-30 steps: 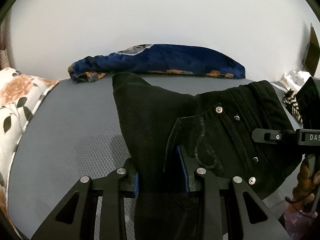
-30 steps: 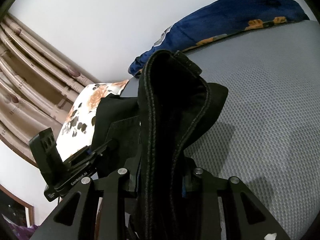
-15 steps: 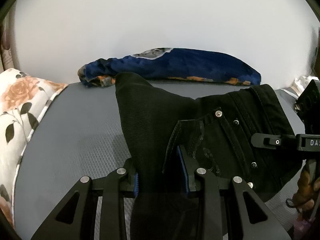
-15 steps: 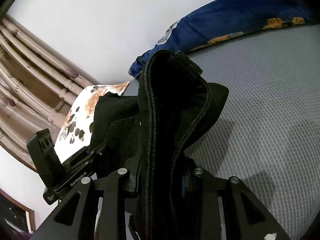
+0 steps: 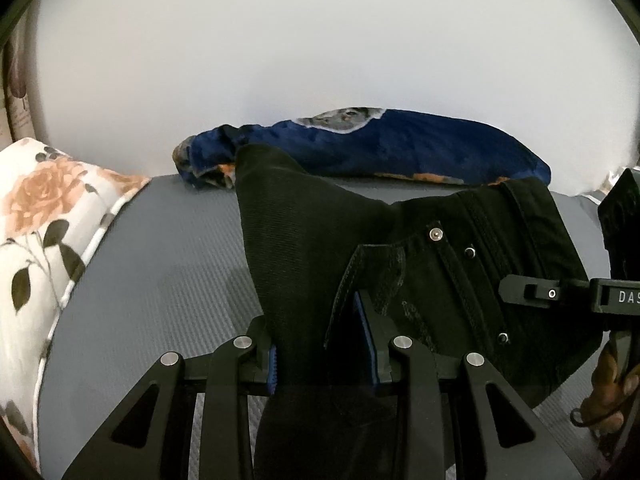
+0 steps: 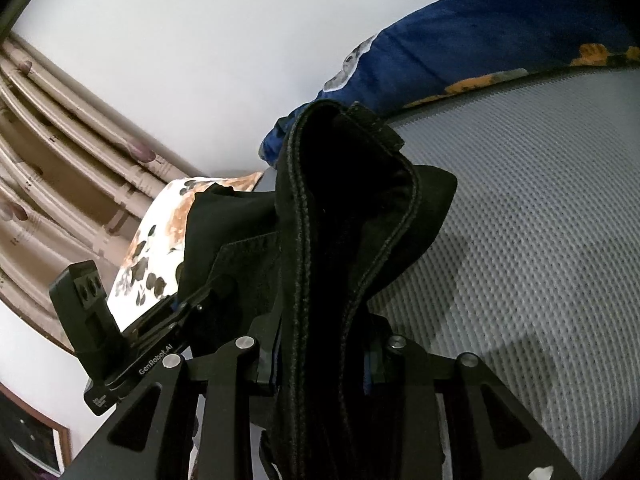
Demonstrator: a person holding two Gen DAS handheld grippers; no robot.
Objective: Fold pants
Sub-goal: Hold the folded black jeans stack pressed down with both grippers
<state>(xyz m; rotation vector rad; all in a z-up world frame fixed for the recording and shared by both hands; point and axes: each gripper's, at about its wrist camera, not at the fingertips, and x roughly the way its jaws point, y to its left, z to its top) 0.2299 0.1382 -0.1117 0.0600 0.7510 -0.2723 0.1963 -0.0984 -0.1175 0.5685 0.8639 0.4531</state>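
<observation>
Left tongs [image 5: 322,344]: clamped on the black pants [image 5: 420,264], cloth bunched between both pads.
Right tongs [image 6: 320,356]: clamped on the waistband fold.
Open room: bare grey bed [image 5: 168,264] on the left; floral pillow [image 5: 44,220] at its left edge, blue blanket [image 5: 400,148] along the wall.
Pants: held up over the bed, stretched between both tongs, waistband toward the right tongs.

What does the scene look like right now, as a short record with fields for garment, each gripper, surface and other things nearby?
garment: black pants, bunched and lifted off the bed
left gripper: jaws shut on the pants
right gripper: jaws shut on the waistband
surface: grey mattress
nearby: blue blanket by the wall, floral pillow on the left in the left wrist view
fold: not yet laid down
</observation>
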